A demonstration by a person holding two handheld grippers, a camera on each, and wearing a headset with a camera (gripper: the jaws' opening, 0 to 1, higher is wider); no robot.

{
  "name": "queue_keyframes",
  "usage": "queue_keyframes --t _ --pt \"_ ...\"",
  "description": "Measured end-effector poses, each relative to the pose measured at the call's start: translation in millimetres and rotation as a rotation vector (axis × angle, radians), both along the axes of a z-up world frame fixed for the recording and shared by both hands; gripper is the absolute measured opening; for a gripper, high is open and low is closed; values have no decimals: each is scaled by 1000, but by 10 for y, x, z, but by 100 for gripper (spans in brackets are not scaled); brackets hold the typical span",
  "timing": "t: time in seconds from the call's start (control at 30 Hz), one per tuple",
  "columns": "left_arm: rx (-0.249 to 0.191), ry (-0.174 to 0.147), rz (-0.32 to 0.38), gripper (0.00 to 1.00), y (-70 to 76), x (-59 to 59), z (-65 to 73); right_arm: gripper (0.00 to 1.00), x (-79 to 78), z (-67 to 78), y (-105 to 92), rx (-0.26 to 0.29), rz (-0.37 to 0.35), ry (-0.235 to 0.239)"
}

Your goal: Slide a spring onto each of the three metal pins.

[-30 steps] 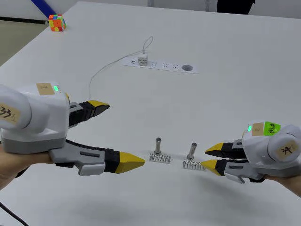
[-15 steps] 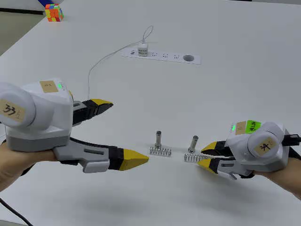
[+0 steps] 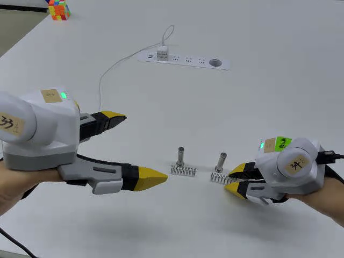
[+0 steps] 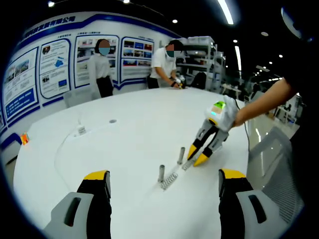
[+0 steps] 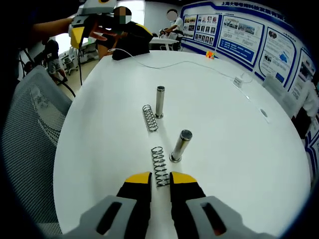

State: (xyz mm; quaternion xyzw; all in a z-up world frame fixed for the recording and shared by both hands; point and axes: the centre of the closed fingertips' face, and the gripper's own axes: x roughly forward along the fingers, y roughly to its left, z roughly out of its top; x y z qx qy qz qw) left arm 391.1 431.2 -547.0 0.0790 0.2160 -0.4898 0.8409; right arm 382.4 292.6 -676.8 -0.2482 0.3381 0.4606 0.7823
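Two metal pins stand upright on the white table [image 3: 258,97], a left pin [image 3: 181,156] [image 5: 159,101] and a right pin [image 3: 221,161] [image 5: 181,144]. A spring [image 3: 183,171] [image 5: 149,117] lies flat by the left pin. A second spring [image 3: 219,178] [image 5: 159,165] lies by the right pin. My right gripper [image 3: 231,180] [image 5: 160,185] is low at the table, its jaws narrowly open around that spring's near end. My left gripper [image 3: 137,146] [image 4: 159,181] hovers wide open, left of the pins, with nothing in it.
A white power strip [image 3: 185,59] with a plug and a looping cable [image 3: 107,80] lies at the back. A coloured cube [image 3: 59,9] sits at the far left corner. Two people stand beyond the table [image 4: 129,124]. A mesh chair [image 5: 25,129] is at the table's edge.
My right gripper has moved left along the table until the right spring's end lies between its jaws. The left gripper has stayed about where it was, still wide open.
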Motion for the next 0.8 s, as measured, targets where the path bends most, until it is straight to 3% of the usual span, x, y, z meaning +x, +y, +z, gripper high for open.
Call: queue_keyframes --t 0.37,0.47,0.8 --pt "-16 -7 -1 92 -5 14 63 11 -3 -18 3 2 -29 44" --pt "-19 -22 5 93 -2 27 87 11 27 -11 -15 -23 -33 12" --pt "-4 -10 -21 90 -53 -43 26 10 1 172 -2 15 -34 8"
